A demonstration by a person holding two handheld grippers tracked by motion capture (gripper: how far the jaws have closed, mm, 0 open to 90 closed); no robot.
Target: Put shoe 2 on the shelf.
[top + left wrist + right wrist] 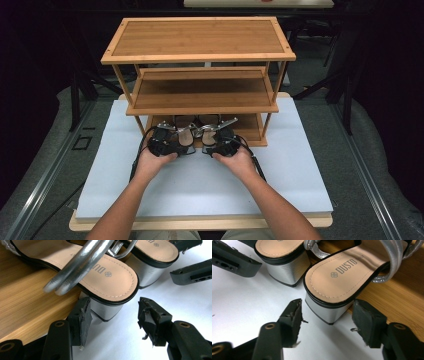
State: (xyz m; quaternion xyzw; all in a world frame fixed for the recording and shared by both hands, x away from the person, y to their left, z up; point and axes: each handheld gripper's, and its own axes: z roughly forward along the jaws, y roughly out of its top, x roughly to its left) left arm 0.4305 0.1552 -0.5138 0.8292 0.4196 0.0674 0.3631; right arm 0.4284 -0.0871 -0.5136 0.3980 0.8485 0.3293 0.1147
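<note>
Pair of silver block-heel sandals w/ tan insoles and black edging sits on the bottom shelf of the three-tier bamboo shoe rack (198,37), heels poking out over the white surface (200,185). Left sandal (100,277), right sandal (342,277).

Left gripper (112,315): jaws apart, one either side of the heel, not pressing on it afaict. Right gripper (327,315): same, jaws straddling its heel w/ gaps both sides.

Handling, imo: heel block looks stiff and solid, best spot to pinch. But that metallic finish looks slick, so squeeze the flat sides squarely. Straps are soft and floppy, bad hold. Prob light-ish, toe will tip down if grabbed by the heel only.
</note>
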